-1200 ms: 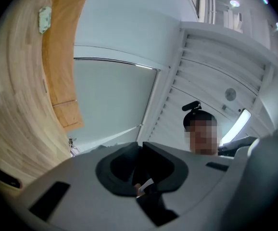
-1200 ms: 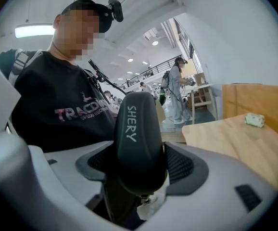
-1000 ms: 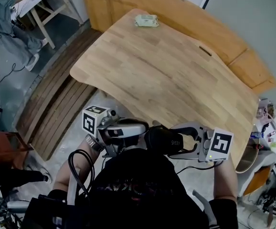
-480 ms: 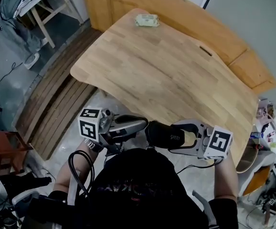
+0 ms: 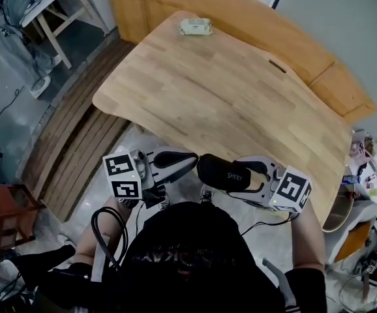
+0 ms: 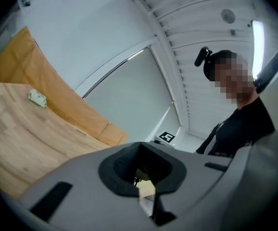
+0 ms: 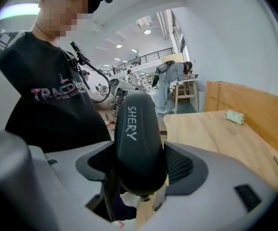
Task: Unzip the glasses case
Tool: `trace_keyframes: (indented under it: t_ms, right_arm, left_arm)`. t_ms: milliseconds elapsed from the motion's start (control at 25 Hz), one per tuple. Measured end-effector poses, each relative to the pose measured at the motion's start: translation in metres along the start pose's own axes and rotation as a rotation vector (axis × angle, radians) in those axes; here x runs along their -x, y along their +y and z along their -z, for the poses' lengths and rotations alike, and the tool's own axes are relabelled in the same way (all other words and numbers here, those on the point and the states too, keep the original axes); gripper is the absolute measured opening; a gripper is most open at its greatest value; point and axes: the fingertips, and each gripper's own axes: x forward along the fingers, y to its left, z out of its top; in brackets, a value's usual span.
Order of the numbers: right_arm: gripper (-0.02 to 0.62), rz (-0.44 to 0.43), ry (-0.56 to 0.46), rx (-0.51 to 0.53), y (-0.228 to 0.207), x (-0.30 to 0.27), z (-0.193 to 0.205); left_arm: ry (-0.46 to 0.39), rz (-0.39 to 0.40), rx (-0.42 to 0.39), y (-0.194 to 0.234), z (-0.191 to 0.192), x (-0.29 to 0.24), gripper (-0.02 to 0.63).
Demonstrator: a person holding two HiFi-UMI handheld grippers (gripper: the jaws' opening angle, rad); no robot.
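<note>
Off desk (image 5: 227, 90), close by chest: right claw (image 5: 239, 176) grasping black glasses case (image 5: 222, 172) round middle; left claw (image 5: 190, 159) clenched tight, tip beside case end; zip pull too small to see, pinch unclear.

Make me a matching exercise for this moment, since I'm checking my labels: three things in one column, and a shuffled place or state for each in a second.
1. glasses case
2. left gripper
3. pale packet

A. jaws together
B. at the far end of the table
C. clamped between the jaws of the right gripper

Pairs: 1-C, 2-A, 3-B.
</note>
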Motion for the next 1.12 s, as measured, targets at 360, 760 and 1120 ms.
trace_keyframes:
  t_ms: [360, 760, 1120]
  right_arm:
    - [0.330, 0.124, 0.028, -0.072, -0.017, -0.017, 0.015]
    - [0.328, 0.225, 0.001, -0.274, -0.036, -0.028, 0.025]
    - [0.328, 0.201, -0.061, -0.471, -0.039, -0.040, 0.017]
  left_arm:
    - [0.078, -0.142, -0.175, 0.018, 0.005, 0.002, 0.011]
    - [0.177, -0.205, -0.303, 0.025, 0.020, 0.001, 0.012]
    - [0.192, -0.208, -0.308, 0.028, 0.023, 0.003, 0.012]
